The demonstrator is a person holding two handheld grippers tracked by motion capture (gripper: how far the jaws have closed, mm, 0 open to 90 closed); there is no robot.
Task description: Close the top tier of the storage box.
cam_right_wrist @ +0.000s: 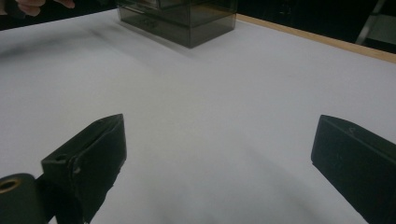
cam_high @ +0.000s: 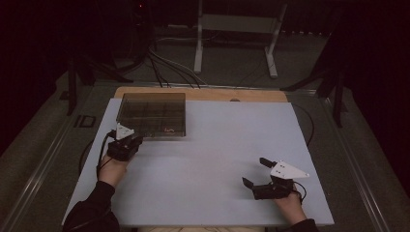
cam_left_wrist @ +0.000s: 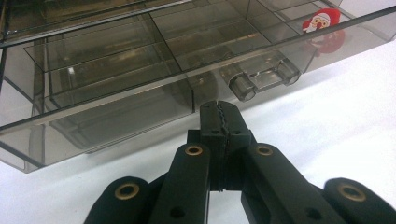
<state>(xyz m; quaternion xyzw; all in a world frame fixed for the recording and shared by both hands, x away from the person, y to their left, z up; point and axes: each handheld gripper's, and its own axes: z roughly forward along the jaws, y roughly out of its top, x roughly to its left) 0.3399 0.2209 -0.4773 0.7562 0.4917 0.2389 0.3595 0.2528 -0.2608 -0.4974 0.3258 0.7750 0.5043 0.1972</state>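
Two grippers frame the scene: nearest you, your right gripper [cam_high: 256, 173] rests low on the white table [cam_high: 217, 159] with its jaws spread wide and nothing between them, well apart from the work. Farther up on the other side, your left gripper [cam_high: 135, 140] sits with its jaws pressed together on nothing, the tips just short of the near wall of the smoky clear compartment box [cam_high: 152, 114], beside its front latch [cam_left_wrist: 259, 77]. The box stands at the table's far left corner; its lid looks down, though the latch's state is hard to read. Inside, a small Santa figure [cam_left_wrist: 321, 21] lies in a compartment toward the front right corner. By the look of things, you have the figure stowed, and what remains is working the latch, with the left hand placed for it. Beyond the white sheet, a strip of bare wood [cam_high: 203, 94] edges the table, and the dim room behind holds loose cables [cam_high: 164, 67] and a white metal stand [cam_high: 234, 36] on a grey floor.
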